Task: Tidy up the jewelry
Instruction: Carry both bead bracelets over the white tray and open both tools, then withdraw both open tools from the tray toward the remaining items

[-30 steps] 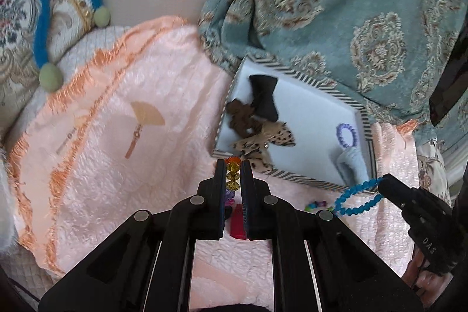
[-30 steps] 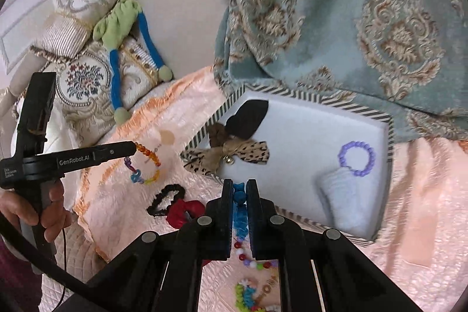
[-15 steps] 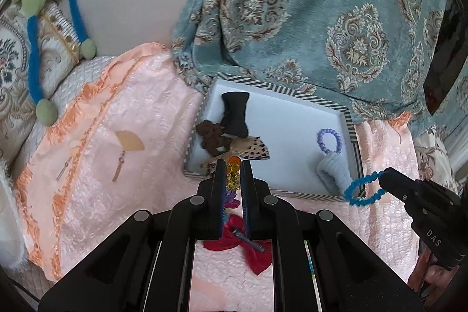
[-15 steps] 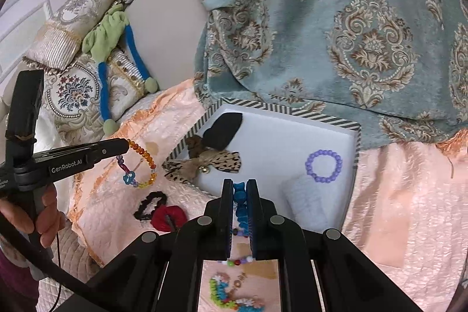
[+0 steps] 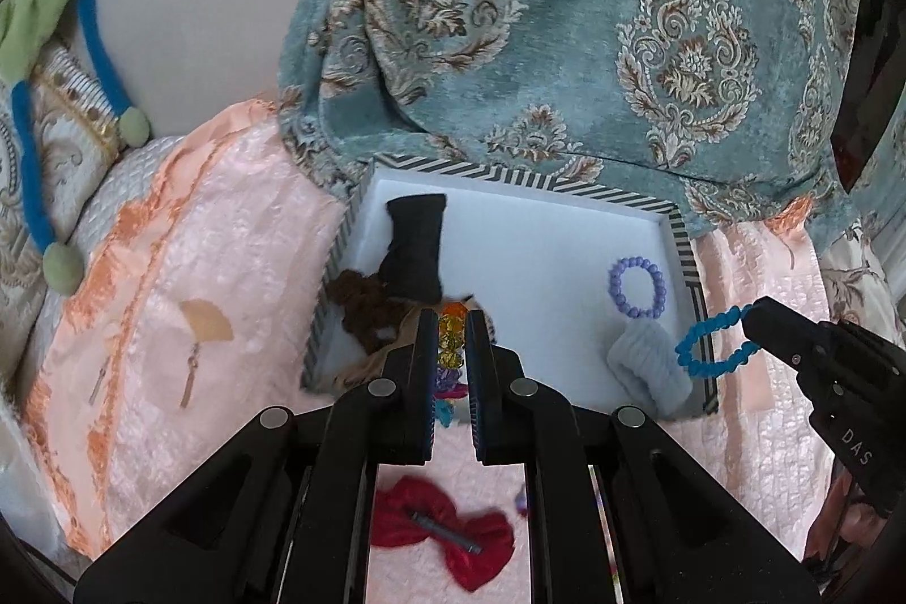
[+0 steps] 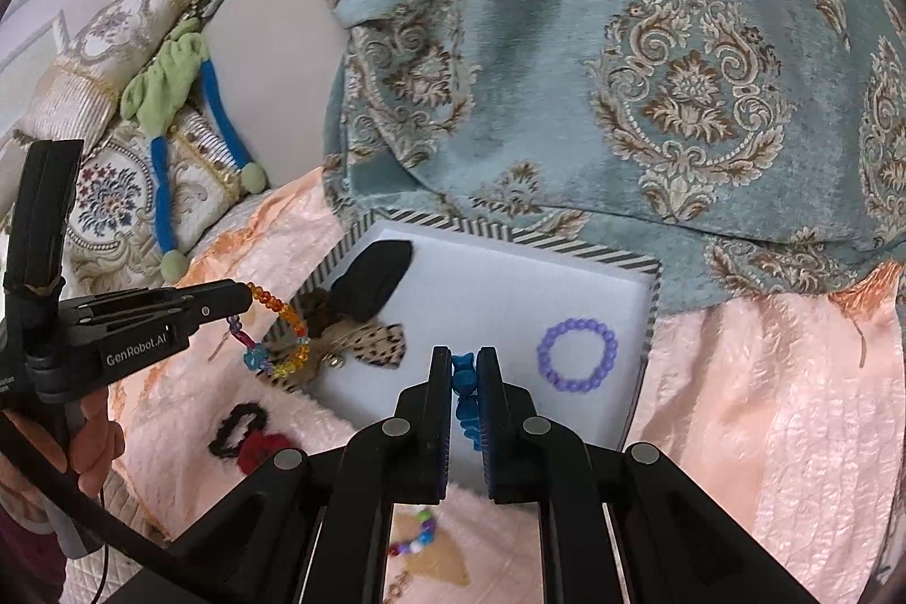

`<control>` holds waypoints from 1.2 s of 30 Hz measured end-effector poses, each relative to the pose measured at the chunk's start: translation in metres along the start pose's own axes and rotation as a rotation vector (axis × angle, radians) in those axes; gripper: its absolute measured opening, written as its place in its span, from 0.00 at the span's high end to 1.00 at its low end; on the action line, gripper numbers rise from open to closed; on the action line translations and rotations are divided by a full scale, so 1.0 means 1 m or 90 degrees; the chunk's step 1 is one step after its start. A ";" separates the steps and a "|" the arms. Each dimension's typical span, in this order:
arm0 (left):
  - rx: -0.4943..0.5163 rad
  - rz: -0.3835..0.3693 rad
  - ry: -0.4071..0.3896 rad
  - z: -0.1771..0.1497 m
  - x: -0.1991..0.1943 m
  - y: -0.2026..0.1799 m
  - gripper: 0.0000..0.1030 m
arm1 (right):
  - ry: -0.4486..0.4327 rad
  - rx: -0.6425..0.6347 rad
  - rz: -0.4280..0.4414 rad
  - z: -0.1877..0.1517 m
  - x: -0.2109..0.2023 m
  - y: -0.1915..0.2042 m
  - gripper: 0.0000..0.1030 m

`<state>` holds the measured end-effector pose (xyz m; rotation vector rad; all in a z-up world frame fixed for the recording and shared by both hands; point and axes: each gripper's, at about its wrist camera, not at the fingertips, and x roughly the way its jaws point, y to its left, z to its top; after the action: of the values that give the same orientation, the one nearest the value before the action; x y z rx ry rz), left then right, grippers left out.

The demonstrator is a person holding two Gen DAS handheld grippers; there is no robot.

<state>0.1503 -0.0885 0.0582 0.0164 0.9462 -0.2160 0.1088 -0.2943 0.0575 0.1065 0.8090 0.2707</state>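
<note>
My left gripper [image 5: 451, 321] is shut on a multicoloured bead bracelet [image 5: 450, 346], held over the near left corner of the striped-rim white tray [image 5: 682, 236]; from the right wrist view that bracelet [image 6: 280, 332] dangles at the tray's left edge. My right gripper [image 6: 464, 358] is shut on a blue bead bracelet [image 6: 465, 397] above the tray's near side; the left wrist view shows this bracelet [image 5: 710, 343] hanging over the tray's right rim. Inside the tray lie a purple bead bracelet [image 6: 577, 356], a black bow [image 5: 416, 247], a leopard-print bow [image 6: 374, 346] and a pale fuzzy band [image 5: 645, 369].
A red bow clip [image 5: 447, 533] and a black scrunchie [image 6: 238, 428] lie on the peach quilted cover before the tray. Loose colourful beads [image 6: 416, 542] sit near the front. A teal patterned throw [image 5: 566, 38] drapes behind the tray; cushions and a green-blue plush [image 6: 170, 106] sit left.
Both grippers have moved forward toward the tray with their bracelets still gripped; the tray now looks nearer and more centred, and the red bow has slid back beneath the left gripper.
</note>
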 end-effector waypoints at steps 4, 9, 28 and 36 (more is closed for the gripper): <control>0.009 -0.009 0.007 0.014 0.020 -0.015 0.92 | 0.012 0.014 -0.002 0.011 0.022 -0.010 0.92; 0.005 -0.034 0.021 0.029 0.052 -0.030 0.92 | 0.034 0.038 0.012 0.022 0.059 -0.022 0.92; -0.050 0.038 0.076 0.047 0.172 -0.006 0.92 | 0.093 0.073 -0.133 0.035 0.160 -0.098 0.92; -0.028 0.039 0.071 0.034 0.162 -0.021 0.53 | 0.078 0.084 -0.112 0.024 0.131 -0.097 0.72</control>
<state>0.2647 -0.1409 -0.0510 0.0172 1.0601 -0.1378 0.2318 -0.3505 -0.0368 0.1428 0.9513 0.0574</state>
